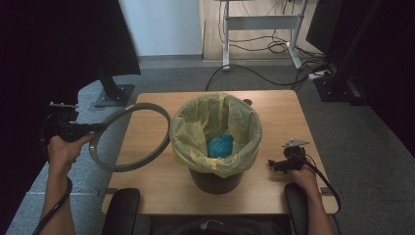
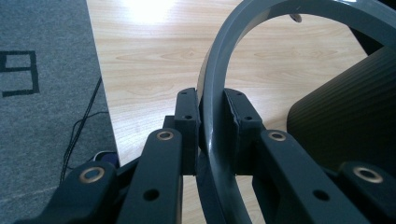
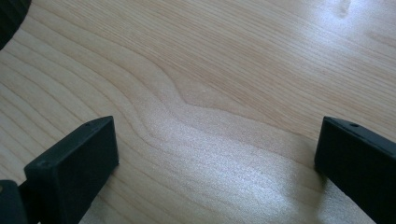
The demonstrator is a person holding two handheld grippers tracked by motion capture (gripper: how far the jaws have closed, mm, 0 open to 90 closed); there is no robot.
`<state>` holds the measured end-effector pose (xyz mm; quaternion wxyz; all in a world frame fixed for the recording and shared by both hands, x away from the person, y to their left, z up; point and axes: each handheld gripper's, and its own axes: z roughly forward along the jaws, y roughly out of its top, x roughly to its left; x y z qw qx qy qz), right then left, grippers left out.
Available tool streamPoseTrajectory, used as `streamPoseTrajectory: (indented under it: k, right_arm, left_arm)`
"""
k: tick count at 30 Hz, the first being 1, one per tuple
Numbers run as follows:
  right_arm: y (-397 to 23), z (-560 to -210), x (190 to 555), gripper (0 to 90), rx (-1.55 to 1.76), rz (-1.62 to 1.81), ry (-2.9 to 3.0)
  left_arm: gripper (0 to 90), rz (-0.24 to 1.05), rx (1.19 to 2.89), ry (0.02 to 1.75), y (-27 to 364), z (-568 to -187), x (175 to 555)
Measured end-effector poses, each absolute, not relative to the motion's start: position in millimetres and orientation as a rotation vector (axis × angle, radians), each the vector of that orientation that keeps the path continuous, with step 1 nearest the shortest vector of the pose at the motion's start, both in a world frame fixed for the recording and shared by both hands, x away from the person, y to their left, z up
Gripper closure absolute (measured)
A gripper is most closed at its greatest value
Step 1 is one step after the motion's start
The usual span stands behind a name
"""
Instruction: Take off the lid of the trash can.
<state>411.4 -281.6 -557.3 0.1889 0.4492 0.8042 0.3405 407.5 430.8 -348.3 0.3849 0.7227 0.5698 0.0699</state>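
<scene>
At the table's left edge we hold the grey ring [image 1: 129,137] in our left gripper [image 1: 93,129], jaws clamped on its rim, one pad on the inside and one on the outside as the left gripper view shows. The ring stands tilted, its lower arc near the table [image 1: 274,112] and its upper arc leaning toward the bin [image 1: 215,178]. That bin lies just to the ring's right, lined with a yellow bag [image 1: 188,132] folded over its rim, a crumpled blue wad [image 1: 220,145] at the bottom. We judge the ring belongs over the bag's collar, so it must be levelled and carried right, above the bin's mouth. Our right gripper [image 1: 279,165] rests on the table right of the bin, jaws wide with nothing between them, near enough to steady the bin. Nothing stands between ring and bin.
</scene>
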Motion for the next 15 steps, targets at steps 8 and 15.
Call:
streamPoseTrajectory:
  k: [8, 15]
  right_arm:
    - [-281.3, -557.2, 411.1, 0.0, 1.266, 0.957, 2.261]
    - [-281.3, -557.3, 411.2, 0.0, 1.265, 0.957, 2.261]
  left_arm:
    - [76.5, 0.182, 1.841, 1.456, 424.8, -365.2, 411.8]
    - [76.6, 0.187, 1.83, 1.471, 420.4, -382.0, 415.0]
